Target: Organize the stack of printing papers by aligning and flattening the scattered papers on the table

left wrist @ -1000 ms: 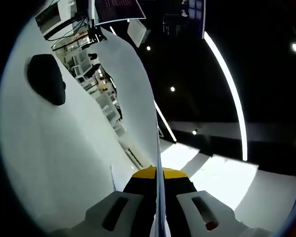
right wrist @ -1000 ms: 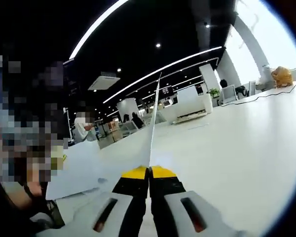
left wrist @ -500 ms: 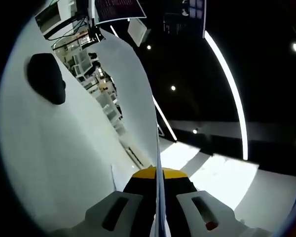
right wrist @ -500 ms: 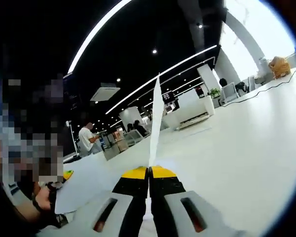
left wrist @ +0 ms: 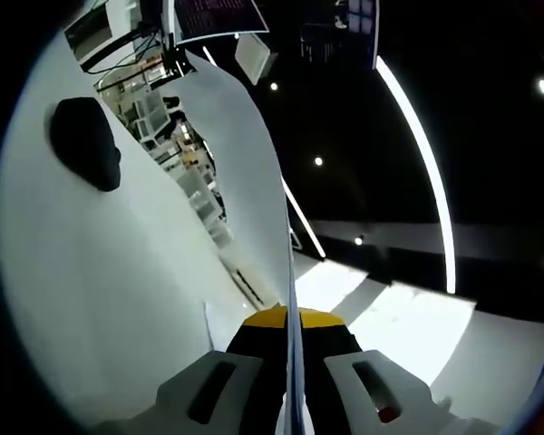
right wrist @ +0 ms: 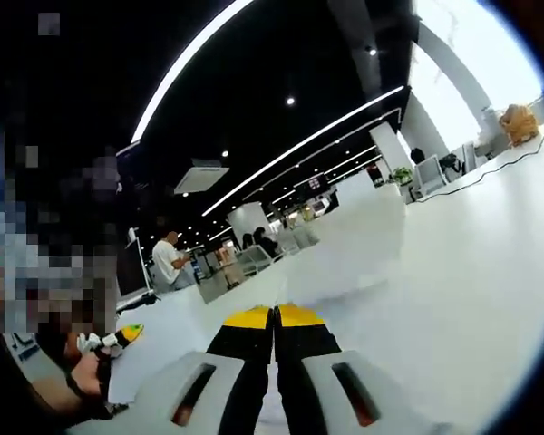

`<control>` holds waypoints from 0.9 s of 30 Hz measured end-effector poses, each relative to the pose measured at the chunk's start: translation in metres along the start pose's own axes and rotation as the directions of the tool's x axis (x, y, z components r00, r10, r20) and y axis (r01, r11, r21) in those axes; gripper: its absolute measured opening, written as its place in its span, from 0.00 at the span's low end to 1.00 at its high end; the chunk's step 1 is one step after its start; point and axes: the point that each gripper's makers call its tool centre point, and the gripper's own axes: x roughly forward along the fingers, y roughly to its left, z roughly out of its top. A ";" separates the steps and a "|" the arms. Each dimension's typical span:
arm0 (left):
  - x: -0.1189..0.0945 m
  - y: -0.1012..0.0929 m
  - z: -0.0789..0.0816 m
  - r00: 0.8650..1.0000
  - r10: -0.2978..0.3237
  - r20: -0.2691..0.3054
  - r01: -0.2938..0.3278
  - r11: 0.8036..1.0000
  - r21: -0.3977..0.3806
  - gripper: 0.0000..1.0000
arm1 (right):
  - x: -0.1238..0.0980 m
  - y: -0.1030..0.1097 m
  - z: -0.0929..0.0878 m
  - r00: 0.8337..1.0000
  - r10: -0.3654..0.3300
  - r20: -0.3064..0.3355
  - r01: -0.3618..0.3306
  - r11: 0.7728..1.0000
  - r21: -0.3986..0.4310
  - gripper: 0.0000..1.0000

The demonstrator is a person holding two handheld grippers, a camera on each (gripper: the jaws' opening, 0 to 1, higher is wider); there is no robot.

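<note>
While both views look out along yellow-tipped jaws, each hand-held gripper has its jaws pressed together on white paper. In the left gripper view, the left hand-held gripper [left wrist: 291, 319] pinches the sheet of paper [left wrist: 245, 172] edge-on: the sheet rises straight up from between the jaws as a thin line, then fans out into a broad white surface curving up and to the left. A dark rounded object [left wrist: 86, 143], too blurred to identify, sits against the pale expanse further left. In the right gripper view, the right hand-held gripper [right wrist: 274, 317] has its jaws closed with no visible gap, and white paper [right wrist: 349, 258] spreads away from its tips, up and to the right, lying flatter and bowed rather than standing on edge. The white desk [right wrist: 476, 299] stretches beyond to the right. At lower left the other hand-held gripper [right wrist: 118, 337] shows its yellow tip near a hand, beside the paper's far corner. A person [right wrist: 168, 261] in a white shirt stands in the background.
</note>
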 end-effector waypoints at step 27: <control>0.000 0.000 -0.001 1.000 0.001 -0.004 -0.001 1.000 0.003 0.06 | 0.034 0.056 0.072 0.985 0.159 0.070 -0.153 0.985 -0.076 0.00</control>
